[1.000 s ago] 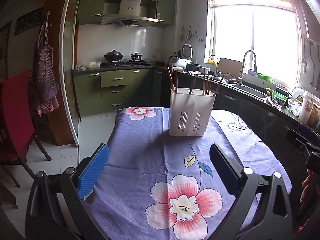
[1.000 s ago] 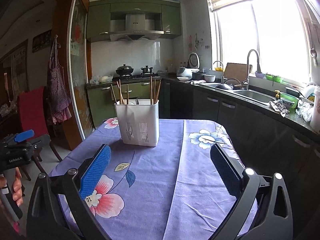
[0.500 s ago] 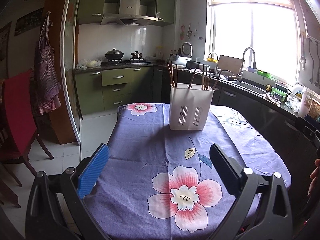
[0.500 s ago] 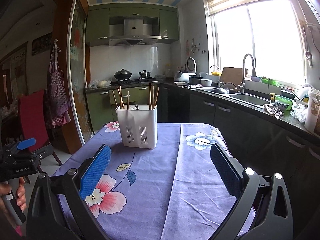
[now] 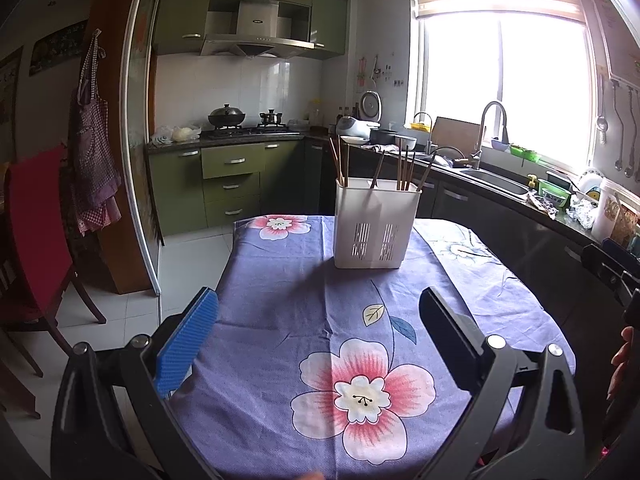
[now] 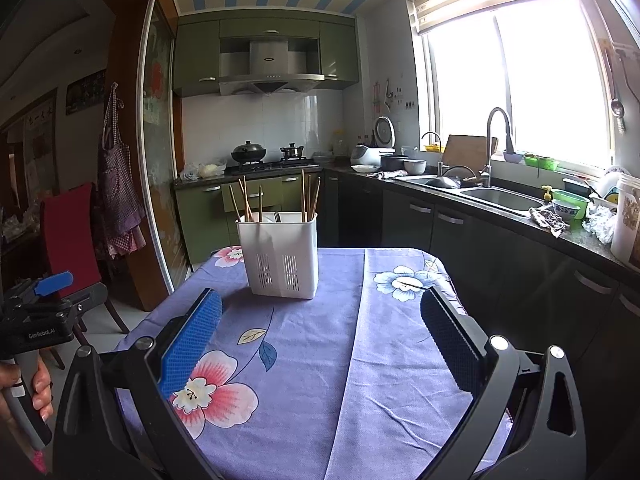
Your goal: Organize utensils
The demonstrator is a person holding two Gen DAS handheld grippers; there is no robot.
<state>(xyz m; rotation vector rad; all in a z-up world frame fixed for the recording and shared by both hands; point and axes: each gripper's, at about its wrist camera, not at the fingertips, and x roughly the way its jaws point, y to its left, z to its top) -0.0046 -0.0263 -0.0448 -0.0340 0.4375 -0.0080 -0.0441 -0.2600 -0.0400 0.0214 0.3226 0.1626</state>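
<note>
Standing upright on the tablecloth [image 5: 280, 320], the holder [image 5: 376, 228] is seen with chopsticks [image 5: 404, 170] inside. Both the left gripper [image 5: 320, 332] and the right gripper [image 6: 322, 332] are held apart and empty, well before the holder.

Your right gripper [image 6: 320, 340] is a black frame with silver screw heads; one finger pad [image 6: 192, 342] is ribbed blue, the other black. Your left gripper [image 5: 318, 338] matches it. Left of the right gripper, the left gripper's black body reads "GenRobot.AI" under a blue lever [image 6: 52, 283].
</note>
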